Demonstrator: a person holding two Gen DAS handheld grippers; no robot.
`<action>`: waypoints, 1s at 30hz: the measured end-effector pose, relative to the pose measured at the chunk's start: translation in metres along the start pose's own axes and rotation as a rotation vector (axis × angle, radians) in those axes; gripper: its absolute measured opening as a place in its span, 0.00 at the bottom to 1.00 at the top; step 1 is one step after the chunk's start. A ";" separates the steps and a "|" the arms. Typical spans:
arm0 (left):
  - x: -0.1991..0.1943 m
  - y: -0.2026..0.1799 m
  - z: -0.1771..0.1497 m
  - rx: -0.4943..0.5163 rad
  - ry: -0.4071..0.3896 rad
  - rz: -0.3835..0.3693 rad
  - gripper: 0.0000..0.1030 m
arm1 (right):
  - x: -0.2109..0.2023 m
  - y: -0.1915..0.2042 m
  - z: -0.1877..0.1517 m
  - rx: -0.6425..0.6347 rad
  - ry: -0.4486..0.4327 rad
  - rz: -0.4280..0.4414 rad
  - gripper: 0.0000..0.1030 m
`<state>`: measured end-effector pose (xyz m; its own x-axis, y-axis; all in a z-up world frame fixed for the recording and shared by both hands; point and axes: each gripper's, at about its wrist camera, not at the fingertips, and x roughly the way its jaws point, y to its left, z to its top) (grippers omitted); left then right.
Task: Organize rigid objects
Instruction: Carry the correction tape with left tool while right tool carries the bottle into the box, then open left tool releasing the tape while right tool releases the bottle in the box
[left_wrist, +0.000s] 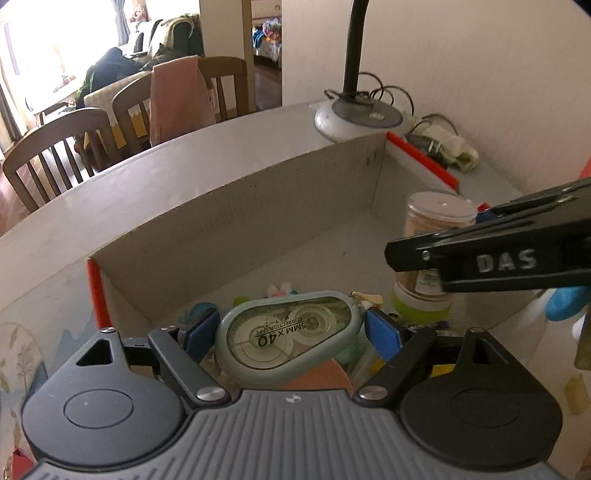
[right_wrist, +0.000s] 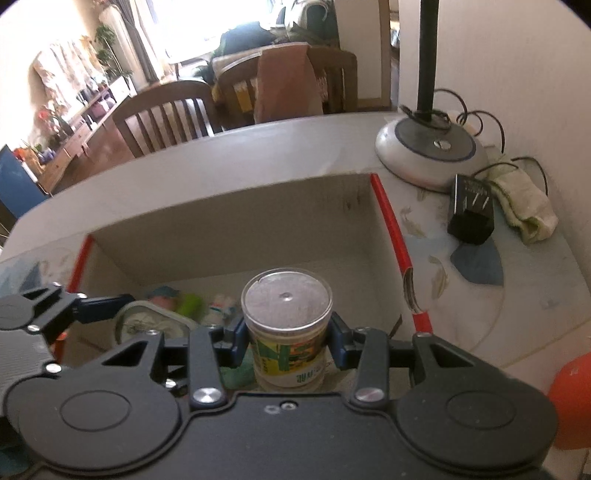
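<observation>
One cardboard box (left_wrist: 236, 206) with red-taped edges stands on the desk (left_wrist: 155, 173), its far wall running toward the desk's far right corner. Two grippers work over it. The left gripper (left_wrist: 290, 332) has its two blue fingers (left_wrist: 382, 334) pressed against the ends of one correction tape dispenser (left_wrist: 288, 334), a grey-green oval case with a clear window printed "5MM x 40"; it is held flat above the clutter in the near part of the box. The right gripper (right_wrist: 286, 341) has its two fingers (right_wrist: 238, 339) clamped on the sides of one clear plastic jar (right_wrist: 287, 328), upright, with a flat transparent lid and a green and yellow label. In the left wrist view the jar (left_wrist: 436, 236) sits toward the box's right side, with the right gripper's black arm crossing in front of it.

Beneath the dispenser lie several small items, too jumbled and blurred to count; a green one (right_wrist: 190, 304) and a pale toy-like one (left_wrist: 279, 290) can be made out.

Outside the box, near the desk's far right corner, stand one lamp base (right_wrist: 430, 155) with a black stem, one black power adapter (right_wrist: 471, 214) and one folded pale cloth (right_wrist: 524, 210). Three wooden chairs (left_wrist: 55, 147) stand beyond the desk's far edge.
</observation>
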<state>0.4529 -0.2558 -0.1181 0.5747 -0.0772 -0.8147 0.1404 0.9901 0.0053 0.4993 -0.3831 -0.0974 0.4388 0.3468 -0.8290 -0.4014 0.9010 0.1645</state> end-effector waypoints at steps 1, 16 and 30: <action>0.003 -0.001 0.002 -0.001 0.008 0.004 0.83 | 0.004 -0.001 0.001 -0.001 0.009 -0.003 0.41; 0.037 0.004 0.010 -0.019 0.166 -0.008 0.83 | 0.036 0.004 0.011 0.004 0.099 -0.027 0.41; 0.047 0.009 0.009 -0.045 0.243 -0.029 0.83 | 0.052 0.000 0.013 0.038 0.136 -0.055 0.41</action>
<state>0.4881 -0.2511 -0.1510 0.3594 -0.0806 -0.9297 0.1147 0.9925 -0.0417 0.5327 -0.3621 -0.1332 0.3457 0.2603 -0.9015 -0.3478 0.9279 0.1345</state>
